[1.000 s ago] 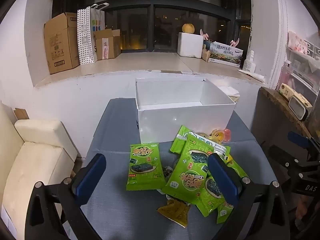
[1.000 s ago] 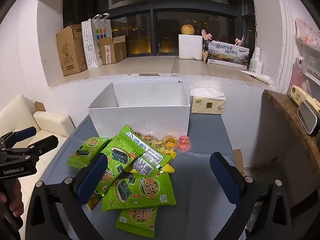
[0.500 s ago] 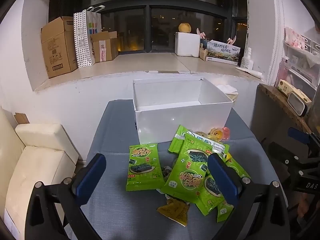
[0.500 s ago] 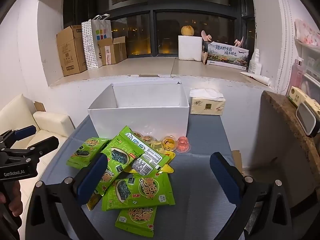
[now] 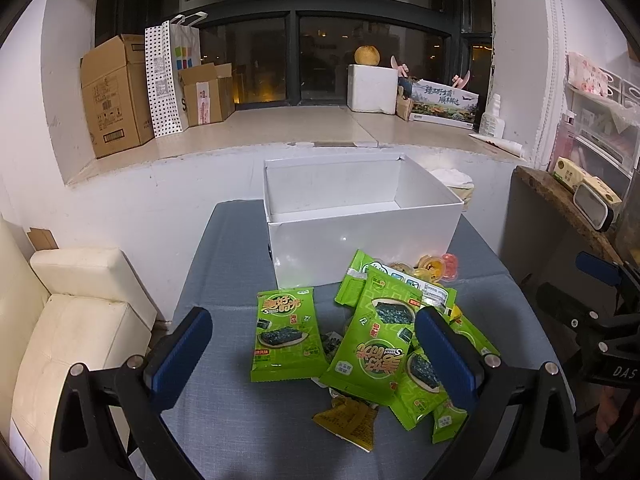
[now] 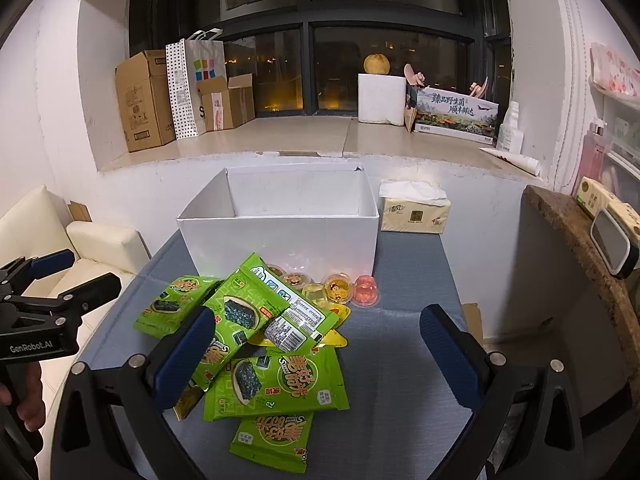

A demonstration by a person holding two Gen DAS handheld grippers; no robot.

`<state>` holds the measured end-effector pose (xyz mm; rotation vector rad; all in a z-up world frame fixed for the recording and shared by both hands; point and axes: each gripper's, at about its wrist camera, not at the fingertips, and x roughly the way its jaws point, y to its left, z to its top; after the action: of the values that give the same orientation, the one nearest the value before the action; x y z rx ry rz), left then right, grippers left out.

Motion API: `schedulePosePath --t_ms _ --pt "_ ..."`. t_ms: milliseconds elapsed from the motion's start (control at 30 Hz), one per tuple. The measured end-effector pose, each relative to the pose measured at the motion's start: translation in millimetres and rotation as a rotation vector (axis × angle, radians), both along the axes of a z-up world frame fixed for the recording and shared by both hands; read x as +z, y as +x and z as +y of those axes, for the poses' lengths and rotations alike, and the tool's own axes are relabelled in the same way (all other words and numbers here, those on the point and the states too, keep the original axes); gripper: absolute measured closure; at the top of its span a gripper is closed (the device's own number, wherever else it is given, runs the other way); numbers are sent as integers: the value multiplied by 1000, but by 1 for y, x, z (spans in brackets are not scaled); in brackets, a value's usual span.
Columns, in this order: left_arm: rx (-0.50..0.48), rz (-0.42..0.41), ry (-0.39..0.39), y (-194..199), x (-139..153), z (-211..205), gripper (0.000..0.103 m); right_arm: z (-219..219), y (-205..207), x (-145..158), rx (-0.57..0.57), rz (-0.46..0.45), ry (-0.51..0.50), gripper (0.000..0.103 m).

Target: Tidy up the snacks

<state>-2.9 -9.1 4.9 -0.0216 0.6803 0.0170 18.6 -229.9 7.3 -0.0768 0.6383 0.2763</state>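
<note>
Several green seaweed snack packets (image 5: 380, 340) lie in a loose pile on the grey table (image 5: 224, 272), with one packet (image 5: 286, 332) lying apart at the pile's left. The pile also shows in the right wrist view (image 6: 256, 340). Small jelly cups (image 6: 340, 288) sit behind the pile, in front of an empty white box (image 5: 360, 216) (image 6: 280, 228). A yellow-brown sachet (image 5: 352, 424) lies at the pile's near edge. My left gripper (image 5: 312, 344) is open and empty above the packets. My right gripper (image 6: 316, 348) is open and empty above the pile.
A tissue pack (image 6: 414, 212) stands right of the box. A cream sofa (image 5: 60, 340) is left of the table. A wooden shelf (image 6: 580, 248) stands at the right. Cardboard boxes (image 5: 116, 92) and a foam box (image 5: 372, 88) sit on the window ledge.
Both grippers have shifted only slightly, with the view tilting a little; the packets and box have not moved. Both stay open.
</note>
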Motion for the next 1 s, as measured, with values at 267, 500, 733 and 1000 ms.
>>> schedulePosePath --t_ms 267,500,733,1000 --pt "2 -8 -1 -3 4 1 0 0 -2 2 -3 -8 1 0" --pt "-2 -12 3 -7 6 -1 0 0 -5 3 1 -15 2 0" --pt "-10 -9 6 -7 7 -1 0 0 -8 4 1 -20 3 0" --pt "-9 -8 11 -7 7 -1 0 0 -7 4 -1 -16 5 0"
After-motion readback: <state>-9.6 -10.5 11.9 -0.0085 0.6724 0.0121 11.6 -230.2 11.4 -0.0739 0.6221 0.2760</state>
